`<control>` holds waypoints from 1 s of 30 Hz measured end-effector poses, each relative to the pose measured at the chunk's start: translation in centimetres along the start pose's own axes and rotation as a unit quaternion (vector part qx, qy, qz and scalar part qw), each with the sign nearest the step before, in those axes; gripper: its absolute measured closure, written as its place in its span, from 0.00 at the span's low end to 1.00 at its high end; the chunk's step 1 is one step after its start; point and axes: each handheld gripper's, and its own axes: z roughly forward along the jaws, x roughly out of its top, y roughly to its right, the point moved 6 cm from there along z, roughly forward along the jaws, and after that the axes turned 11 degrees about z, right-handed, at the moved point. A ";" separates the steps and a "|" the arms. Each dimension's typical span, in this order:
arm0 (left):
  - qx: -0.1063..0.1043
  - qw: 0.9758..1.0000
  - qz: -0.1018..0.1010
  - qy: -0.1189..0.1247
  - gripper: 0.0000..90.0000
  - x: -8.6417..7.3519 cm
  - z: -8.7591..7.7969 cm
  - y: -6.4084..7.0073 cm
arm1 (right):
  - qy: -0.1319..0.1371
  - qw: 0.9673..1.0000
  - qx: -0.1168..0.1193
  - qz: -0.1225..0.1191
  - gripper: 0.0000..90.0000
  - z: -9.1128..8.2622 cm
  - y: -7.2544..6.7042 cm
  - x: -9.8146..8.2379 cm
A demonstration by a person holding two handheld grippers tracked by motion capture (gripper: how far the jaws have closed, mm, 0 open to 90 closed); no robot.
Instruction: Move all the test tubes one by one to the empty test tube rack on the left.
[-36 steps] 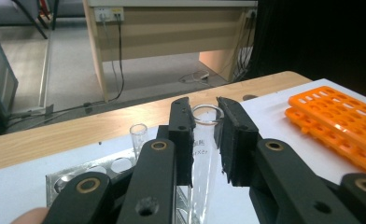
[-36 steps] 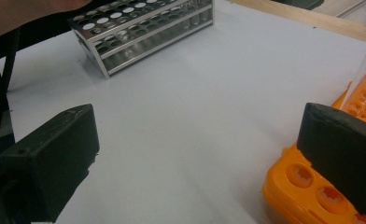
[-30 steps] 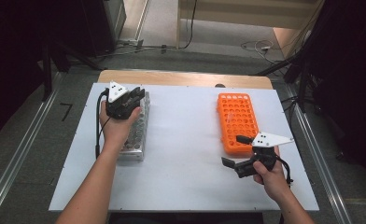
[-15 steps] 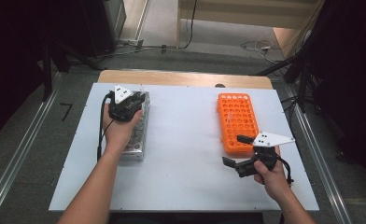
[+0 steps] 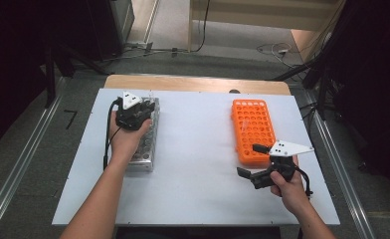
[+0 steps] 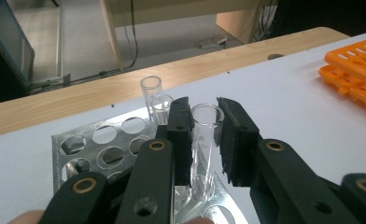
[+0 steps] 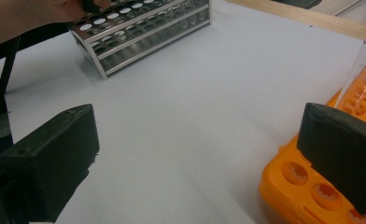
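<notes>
Over the far end of the metal rack, on the left part of the white table, the left gripper is clenched on a clear glass tube. In the left gripper view the two black jaws press on the tube from either side just below its open rim, and the tube stands upright between them with its lower end down in a hole of the rack's top plate. Just beyond the rack-side jaw, two more clear tubes stand in the rack's far corner, close to the held one but apart from it. In the high view the left hand lies over the rack, with the gripper's grey plate above the rack's far end. Well away from the rack, on the right part of the table, lies the orange rack, set lengthwise like the metal one. The right gripper sits at the near end of the orange rack, on the side facing the metal rack, its jaws spread wide with nothing between them. In the right gripper view one jaw stands over bare table and the other over the orange rack's near corner, where a clear tube rises from the orange holes beside that jaw.
</notes>
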 end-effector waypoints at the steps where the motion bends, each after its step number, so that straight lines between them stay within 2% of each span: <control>1: -0.003 1.000 -0.002 -0.001 0.84 0.0 0.0 0.0 | 0.000 1.000 -0.001 -0.001 0.00 0.0 0.0 0.0; 8: -0.010 1.000 -0.011 -0.013 0.80 -0.1 -0.2 -0.1 | -0.001 1.000 -0.002 0.000 0.00 0.0 0.1 0.0; 12: -0.011 1.000 -0.022 -0.009 0.71 0.1 -0.7 -0.2 | 0.003 1.000 -0.005 0.003 0.00 0.0 0.3 0.0; 14: -0.013 1.000 -0.023 0.000 0.63 0.3 -1.0 0.0 | 0.005 1.000 -0.008 0.005 0.00 -0.1 0.5 0.1; 20: -0.037 0.999 -0.037 0.010 0.32 0.6 -2.3 0.8 | 0.015 0.999 -0.015 0.024 0.00 -0.4 1.3 0.5; 23: -0.050 0.998 -0.033 0.010 0.20 0.5 -2.9 1.5 | 0.018 0.999 -0.029 0.032 0.02 -0.2 1.9 0.8; 27: -0.072 0.997 -0.028 0.006 0.12 0.3 -4.0 2.8 | 0.019 0.998 -0.038 0.046 0.04 0.3 2.5 1.2; 30: -0.086 0.996 -0.023 0.008 0.06 0.2 -4.7 3.7 | 0.015 0.997 -0.055 0.053 0.08 0.9 3.1 1.5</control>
